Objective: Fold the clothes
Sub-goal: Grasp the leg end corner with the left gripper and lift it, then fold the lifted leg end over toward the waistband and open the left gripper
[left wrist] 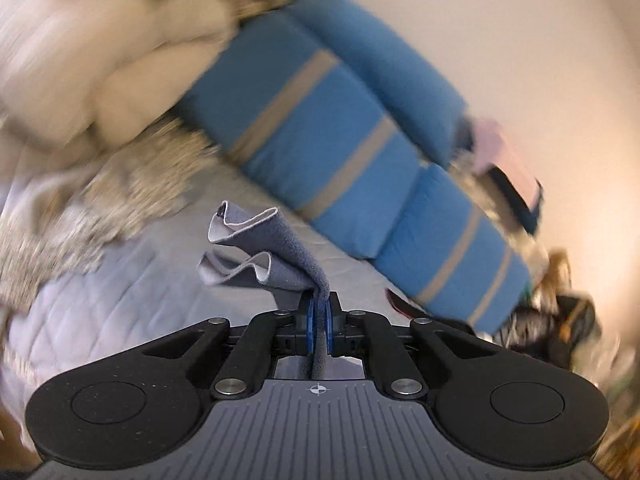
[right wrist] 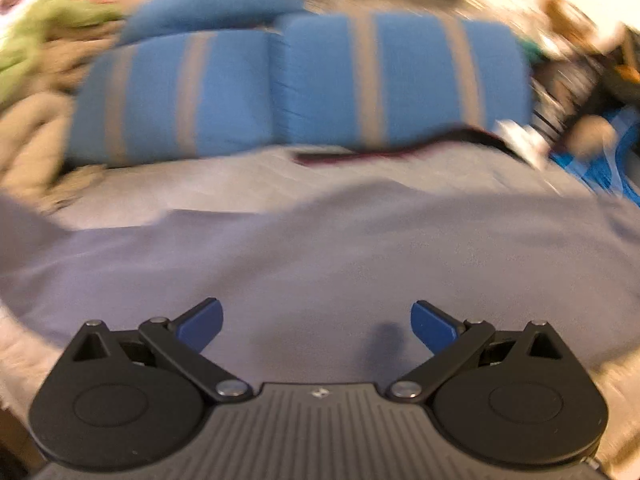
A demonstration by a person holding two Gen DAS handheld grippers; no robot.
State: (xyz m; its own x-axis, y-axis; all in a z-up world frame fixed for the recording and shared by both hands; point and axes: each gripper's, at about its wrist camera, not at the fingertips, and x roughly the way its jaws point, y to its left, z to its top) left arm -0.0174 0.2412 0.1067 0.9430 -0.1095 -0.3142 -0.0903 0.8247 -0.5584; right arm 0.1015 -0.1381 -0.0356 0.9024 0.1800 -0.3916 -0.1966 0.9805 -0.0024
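Honestly, you will find no readable writing, brand or label in either view; the only mark is a small crosshair symbol on each gripper's grey ribbed body.

From the left wrist, your left gripper (left wrist: 319, 312) has its fingers clenched on a grey garment (left wrist: 276, 256). The cloth is pinched between the two blue pads (left wrist: 309, 322) and runs back through them toward the camera. Ahead of the fingers it fans out in soft ruffles, showing a fuzzy grey outer face, a paler inner face and a thin light hem. Behind it lie a pale quilted bedspread (left wrist: 120, 300) and blue cushions with grey stripes (left wrist: 320, 132), all tilted and blurred.

From the right wrist, your right gripper (right wrist: 317, 326) has its fingers released, the blue pads (right wrist: 204, 326) standing wide apart with nothing between them. Directly beyond them the grey garment (right wrist: 320, 248) lies spread broadly over the bedspread (right wrist: 224, 184), smooth with only shallow folds. The striped blue cushions (right wrist: 304, 80) stand along the far side, and a green cloth (right wrist: 44, 36) sits blurred at the upper left.
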